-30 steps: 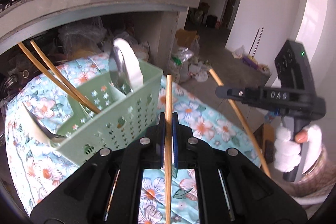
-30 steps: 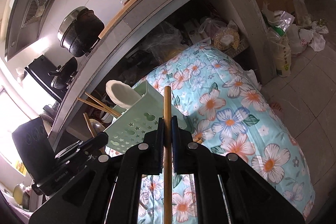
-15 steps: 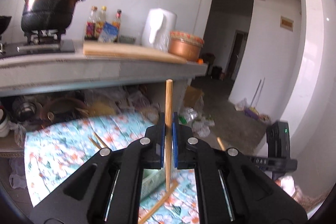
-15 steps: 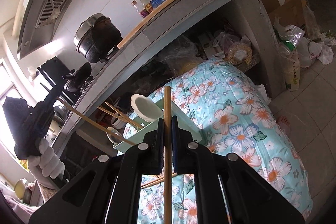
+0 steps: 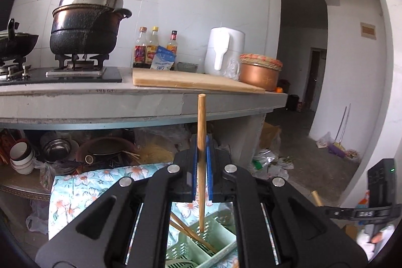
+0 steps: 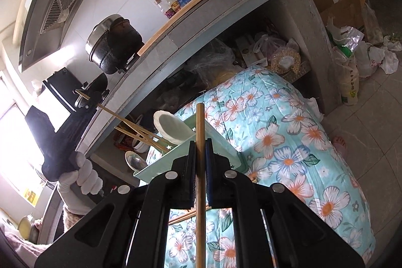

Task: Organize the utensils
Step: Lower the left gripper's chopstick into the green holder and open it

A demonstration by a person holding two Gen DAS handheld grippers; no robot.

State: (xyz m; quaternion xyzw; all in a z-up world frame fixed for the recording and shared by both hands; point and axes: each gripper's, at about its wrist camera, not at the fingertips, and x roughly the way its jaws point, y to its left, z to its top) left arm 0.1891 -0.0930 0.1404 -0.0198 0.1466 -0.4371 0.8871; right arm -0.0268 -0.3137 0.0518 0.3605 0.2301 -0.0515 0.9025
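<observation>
White tiled wall [image 5: 201,4] behind a grey bench [image 5: 140,102]; a dark doorway [image 5: 301,54] opens onto a bare, littered floor [image 5: 314,157].

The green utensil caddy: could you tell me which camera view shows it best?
The right wrist view shows the green utensil caddy best: its perforated side, a white spoon and chopsticks standing in it. The left wrist view shows only its compartments from above, between the gripper's arms.

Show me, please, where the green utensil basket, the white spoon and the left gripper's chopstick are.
green utensil basket [image 6: 221,142], right wrist view, on its side wall.
white spoon [image 6: 173,126], right wrist view, on its bowl.
left gripper's chopstick [image 5: 201,122], left wrist view, on its upper shaft.
</observation>
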